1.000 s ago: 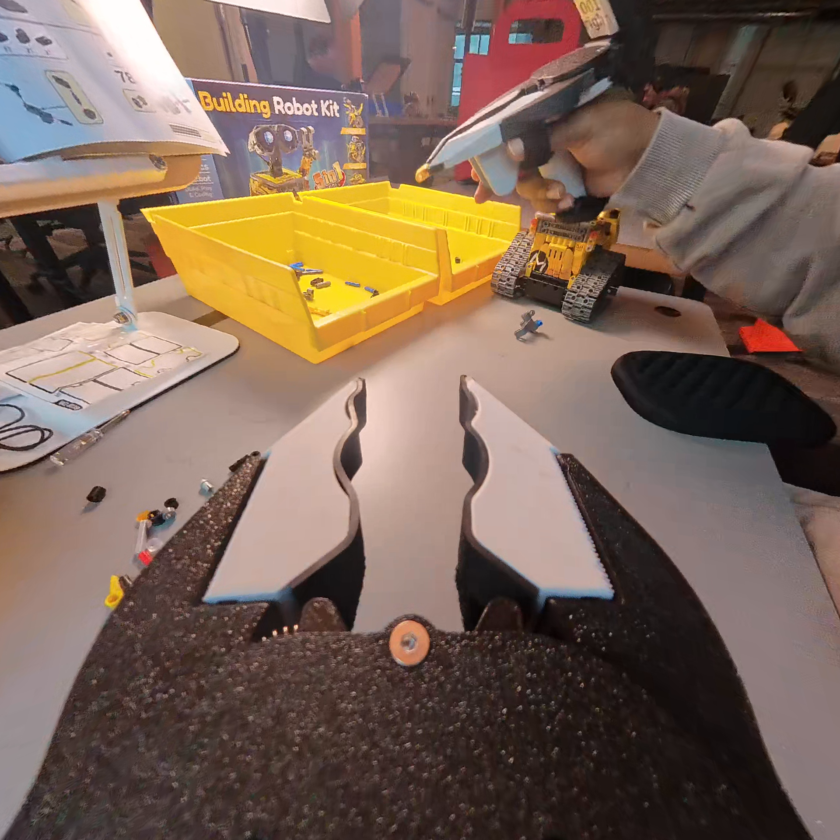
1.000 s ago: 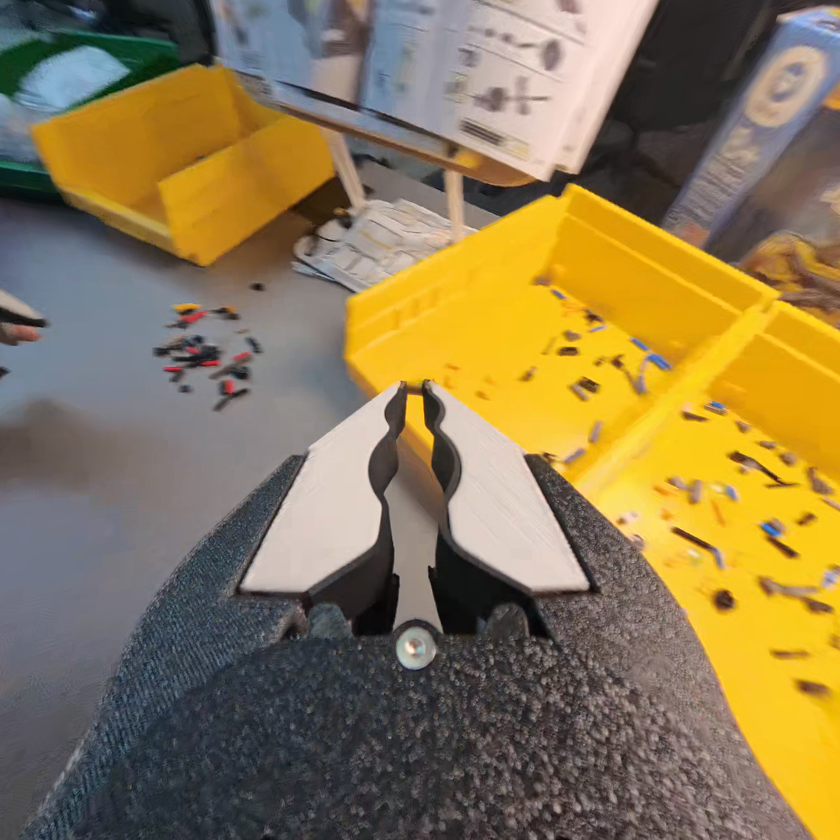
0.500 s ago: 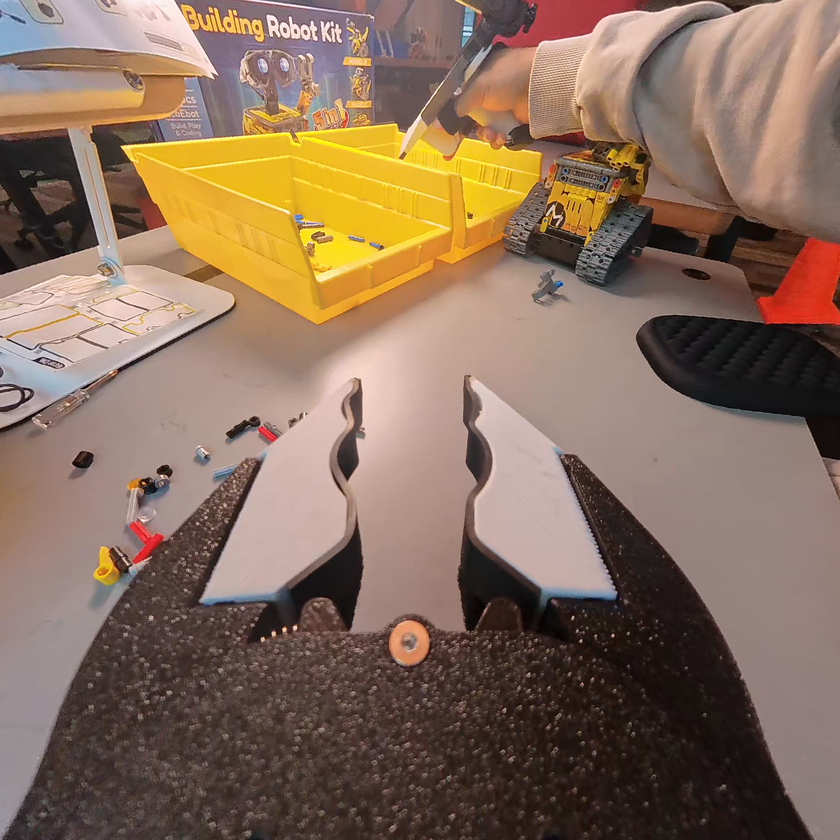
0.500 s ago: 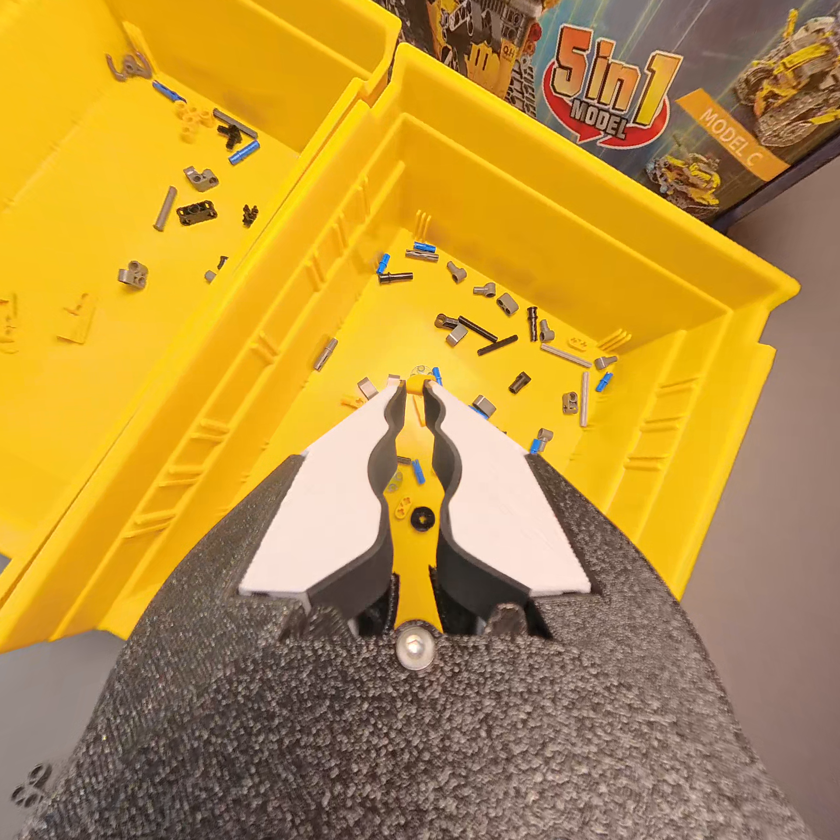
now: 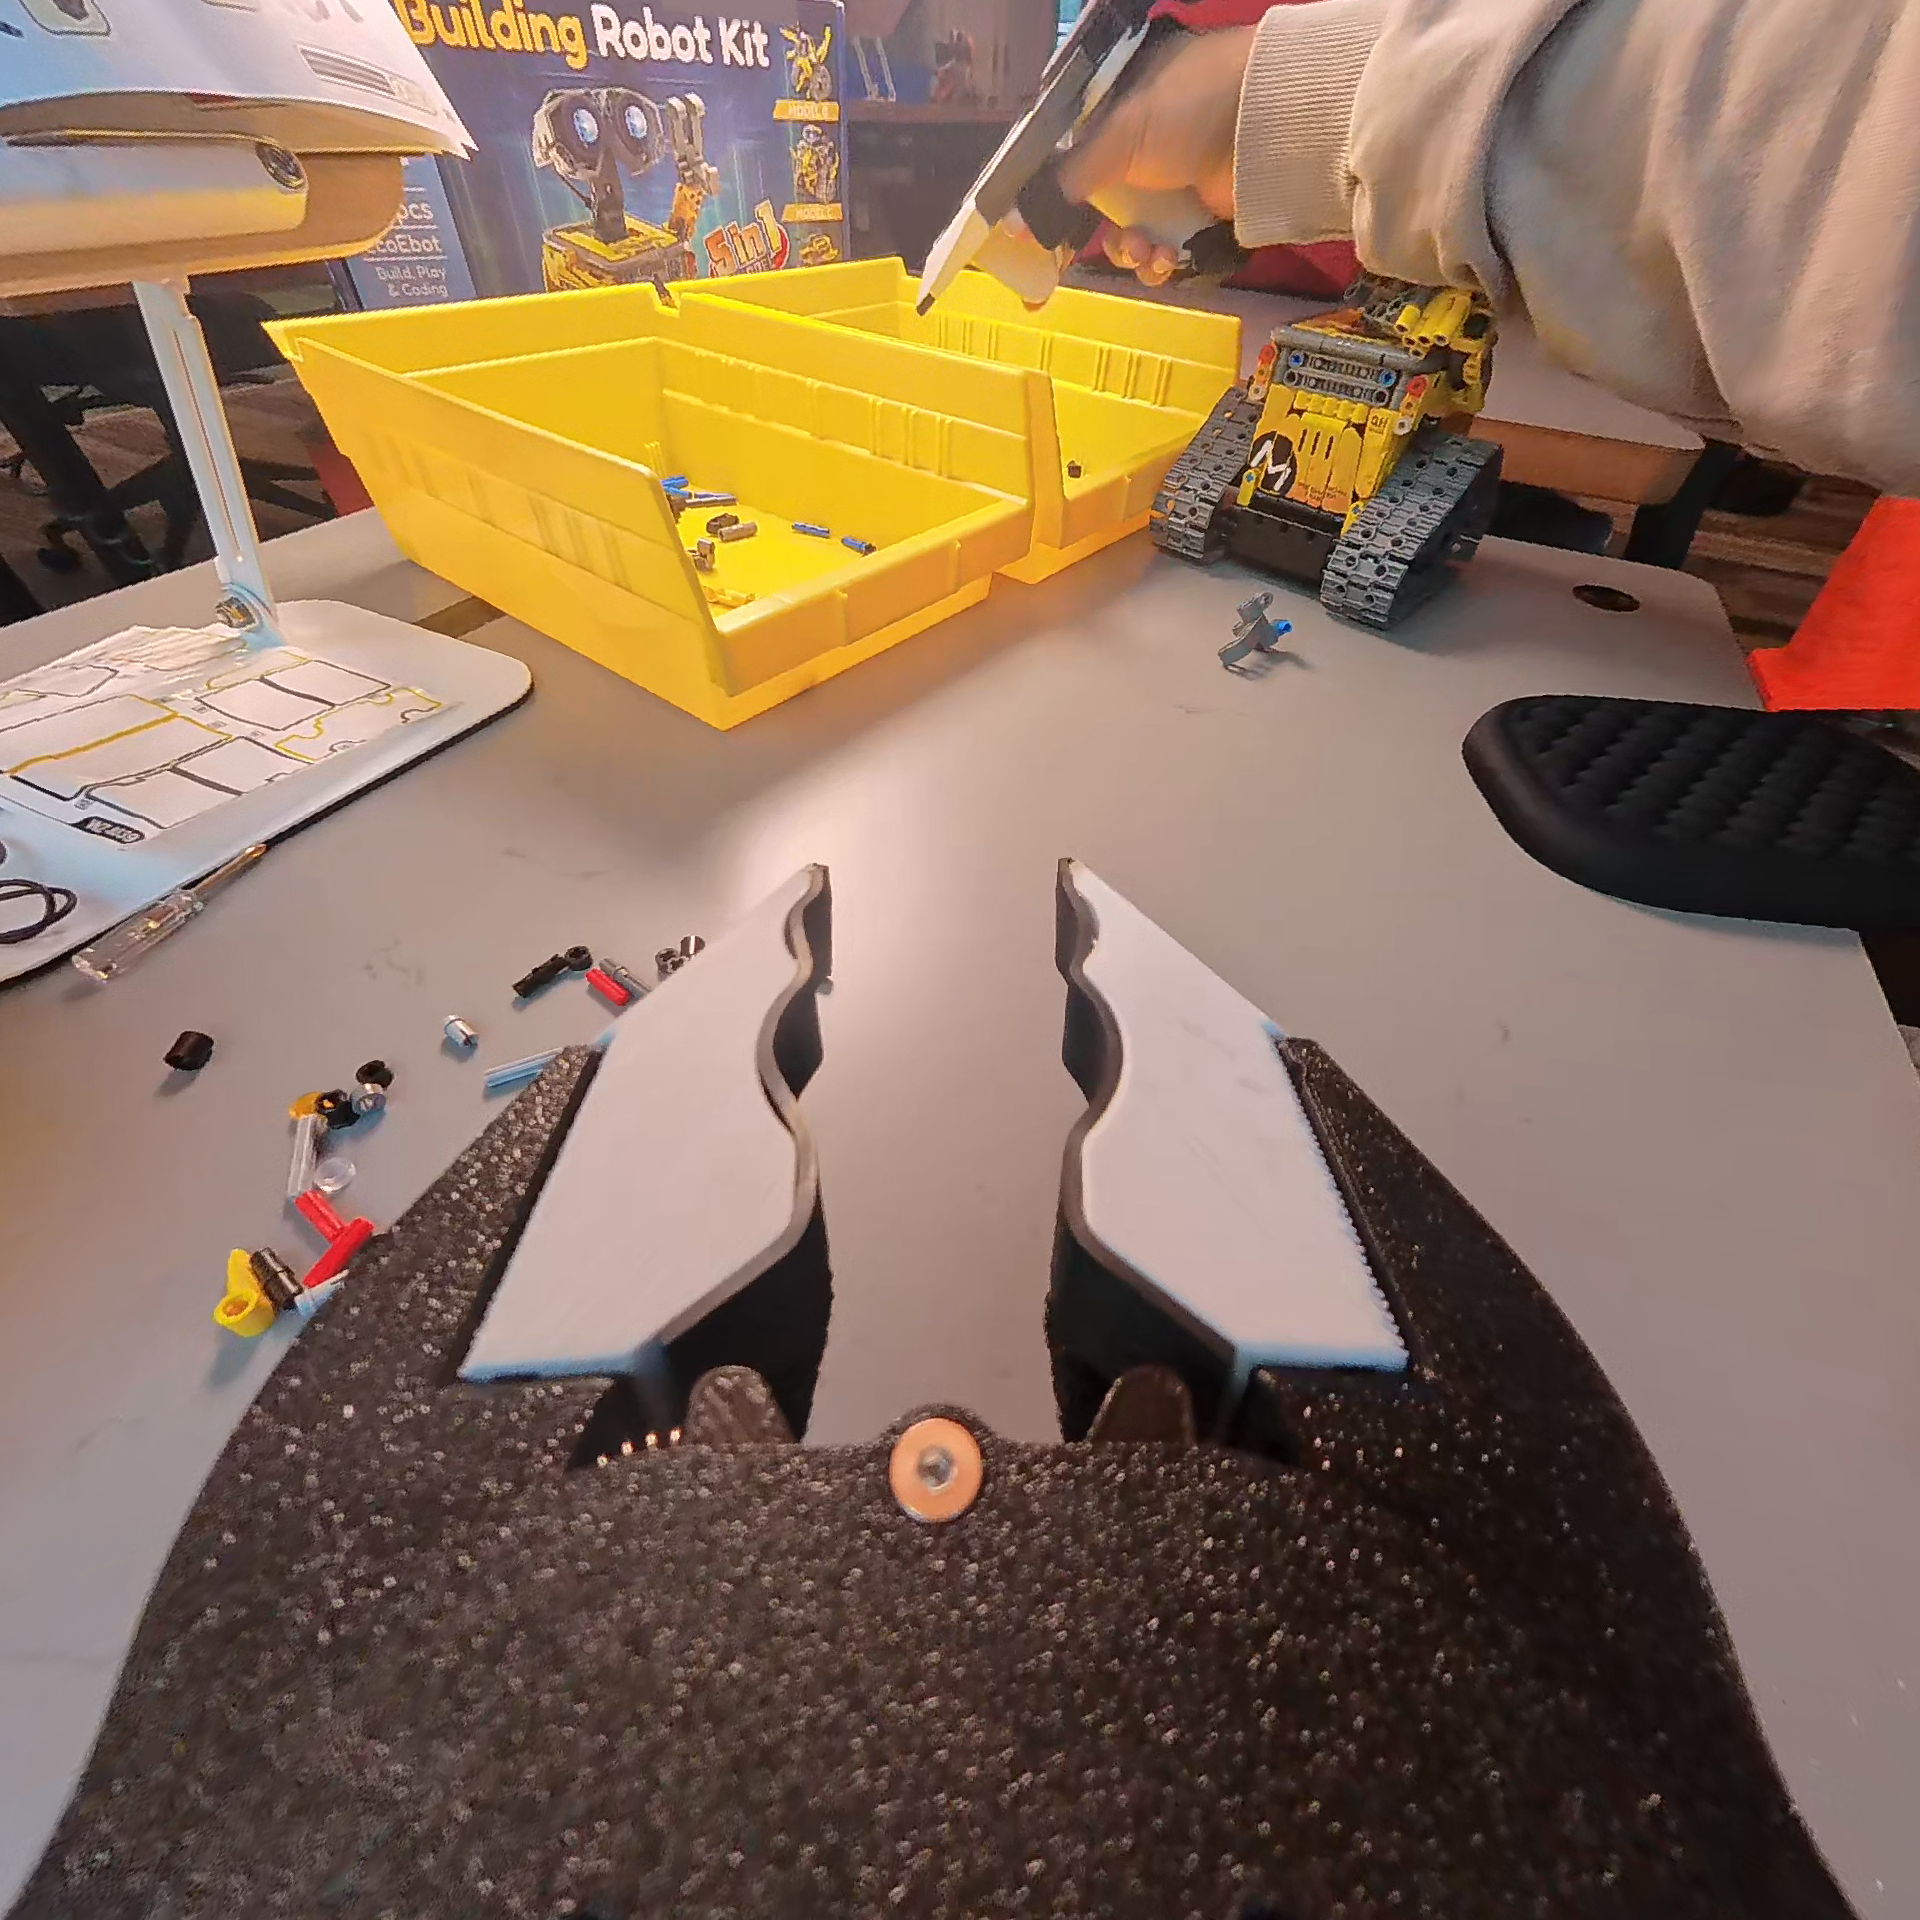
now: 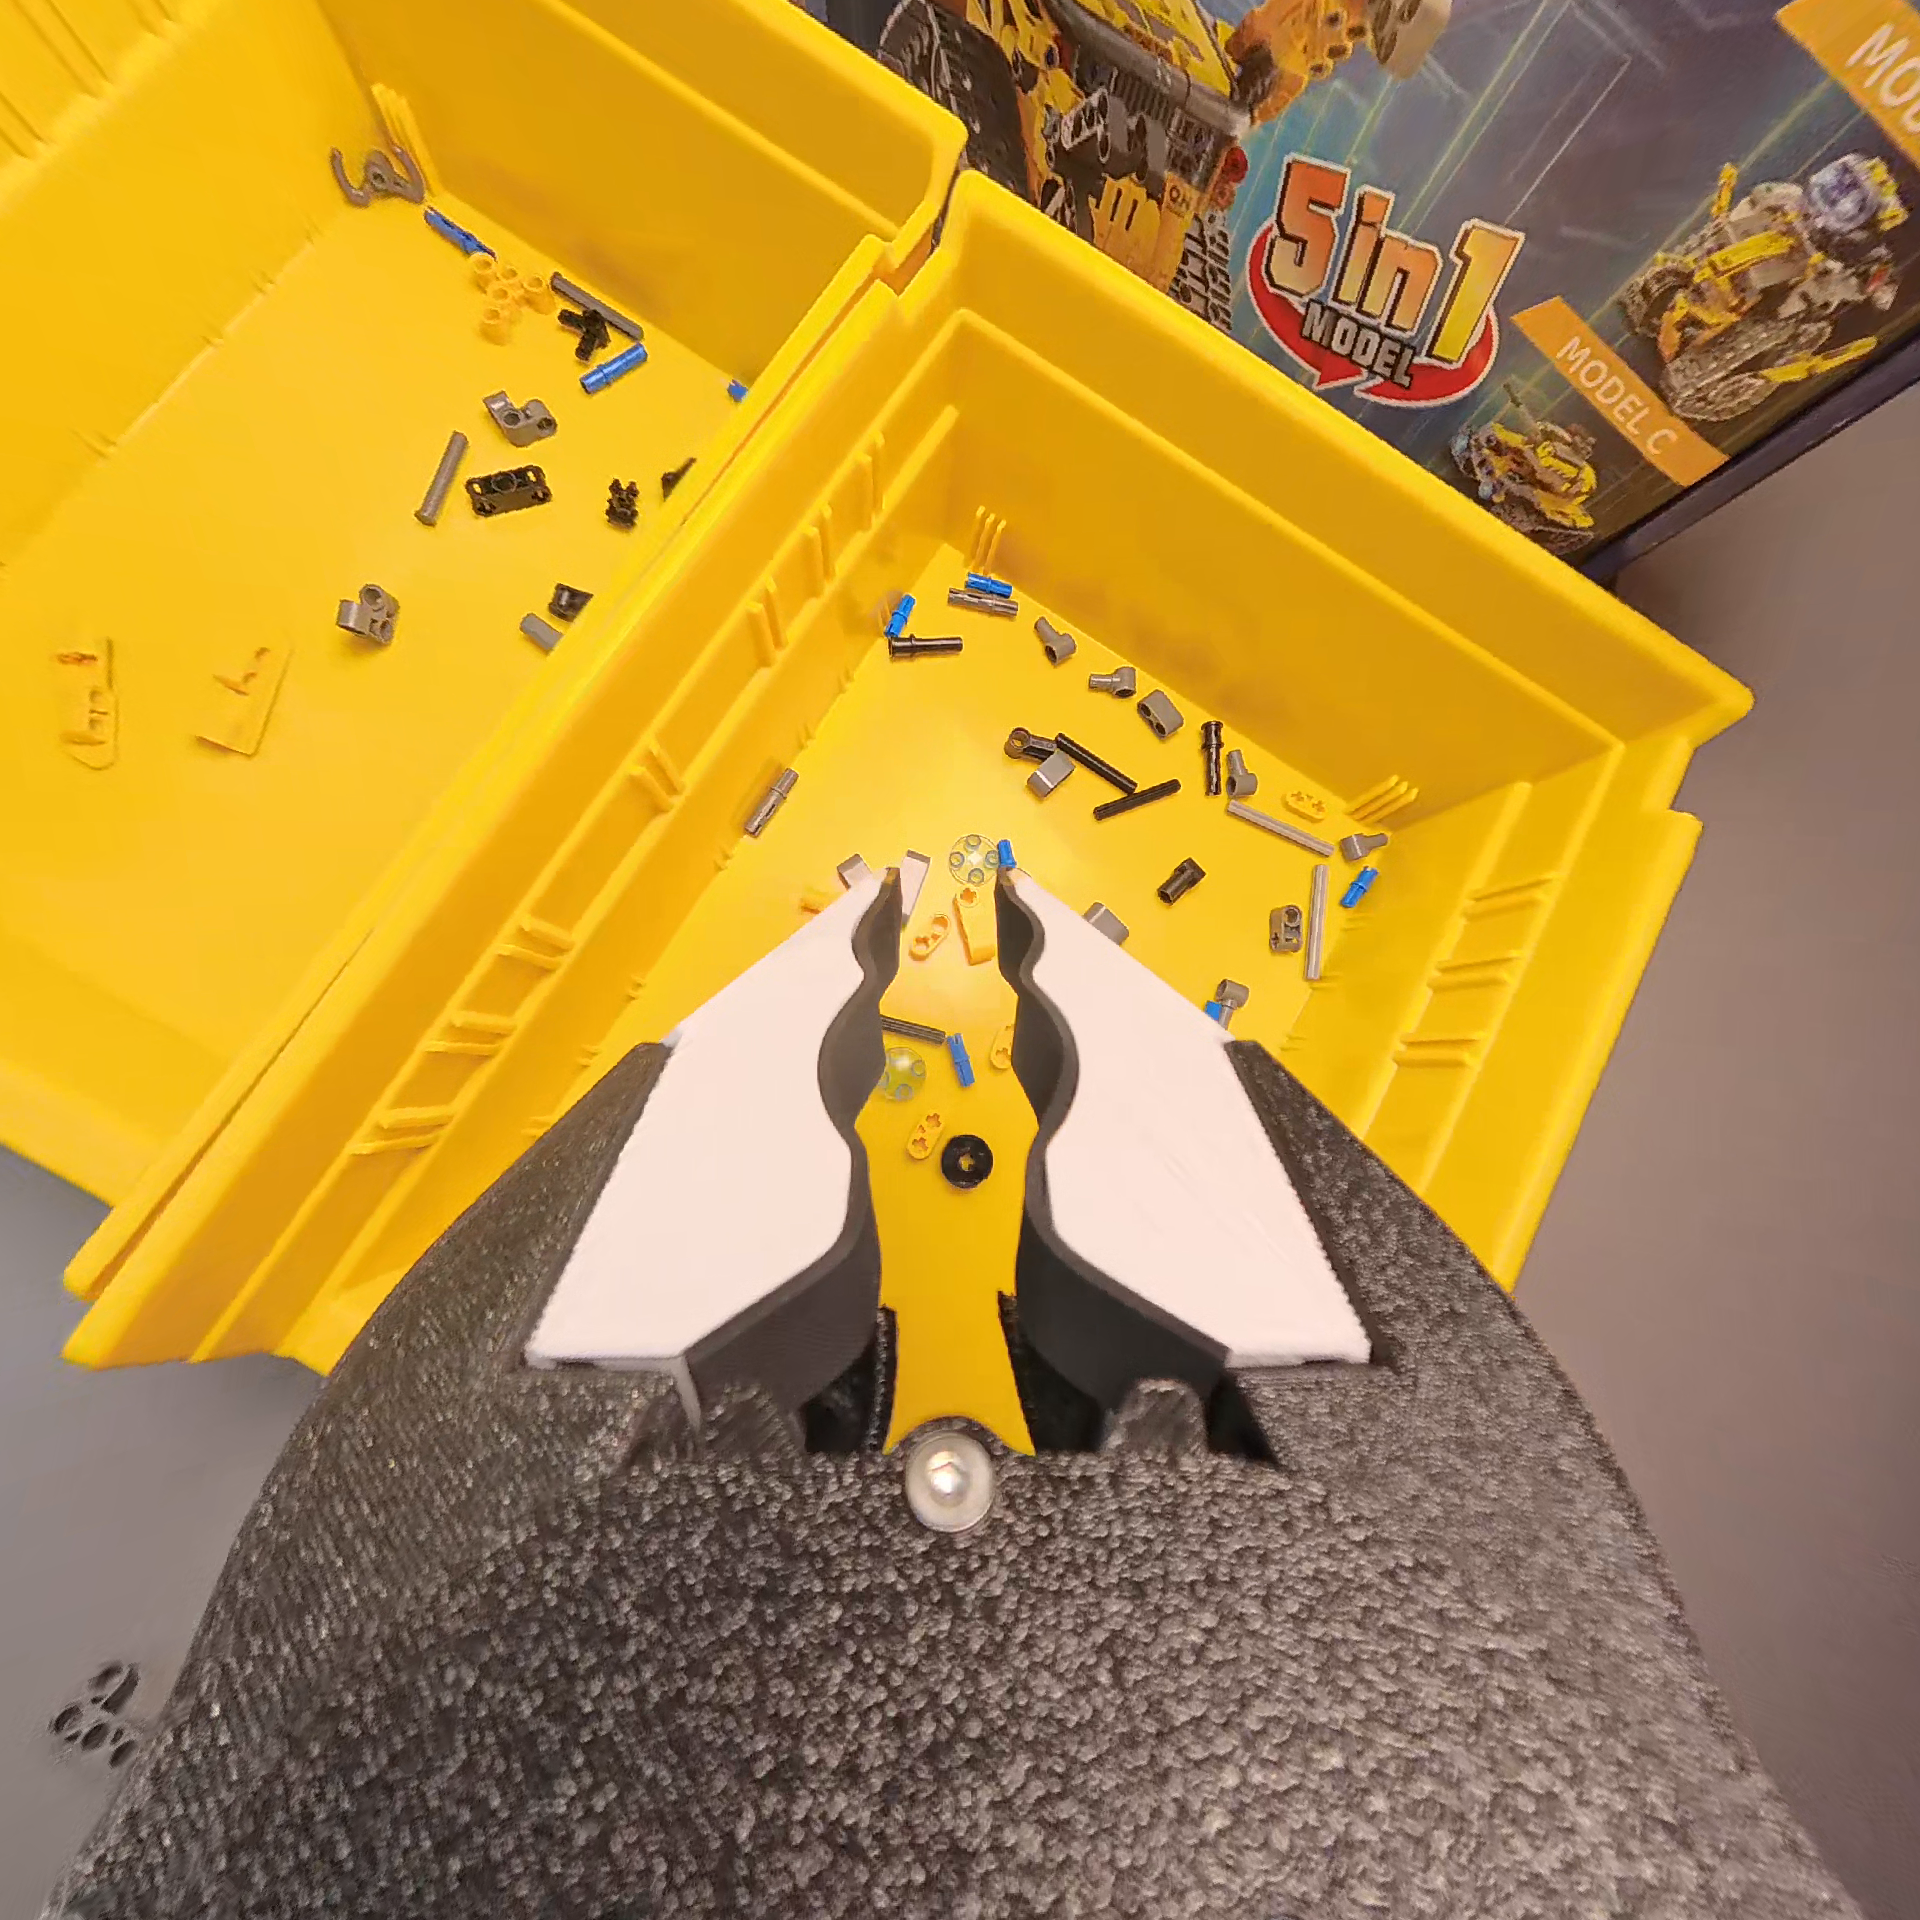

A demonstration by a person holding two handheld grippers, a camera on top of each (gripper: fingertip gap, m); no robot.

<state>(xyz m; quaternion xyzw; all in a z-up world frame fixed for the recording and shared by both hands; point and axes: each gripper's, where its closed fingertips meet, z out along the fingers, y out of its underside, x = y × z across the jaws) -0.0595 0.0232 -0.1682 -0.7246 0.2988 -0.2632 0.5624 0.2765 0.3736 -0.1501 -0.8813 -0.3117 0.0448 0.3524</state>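
My left gripper (image 5: 943,868) is open and empty, low over the grey table (image 5: 1039,769). Several small loose pieces (image 5: 332,1143) lie just left of it. My right gripper (image 6: 943,878) is open a little and holds nothing. It points down into the right yellow bin (image 6: 1351,582). Between its fingers I see small yellow pieces (image 6: 975,925), a clear round piece (image 6: 974,854) and a black round piece (image 6: 967,1162) on the bin floor. The left wrist view shows the right gripper (image 5: 925,301) in a hand over that bin (image 5: 1143,343).
A second yellow bin (image 5: 499,457) with several small pieces adjoins on the left. A yellow tracked model (image 5: 1340,457) and a small grey-blue piece (image 5: 1254,631) stand at right. A kit box (image 5: 644,156), a booklet stand (image 5: 208,707), a screwdriver (image 5: 156,925) and a black pad (image 5: 1704,800) surround. There is about 50 centimetres between the tips of the two grippers.
My right gripper swung from over the table to above the right bin, came lower, and its nearly shut jaws opened somewhat. My left gripper drew back a little and stays open.
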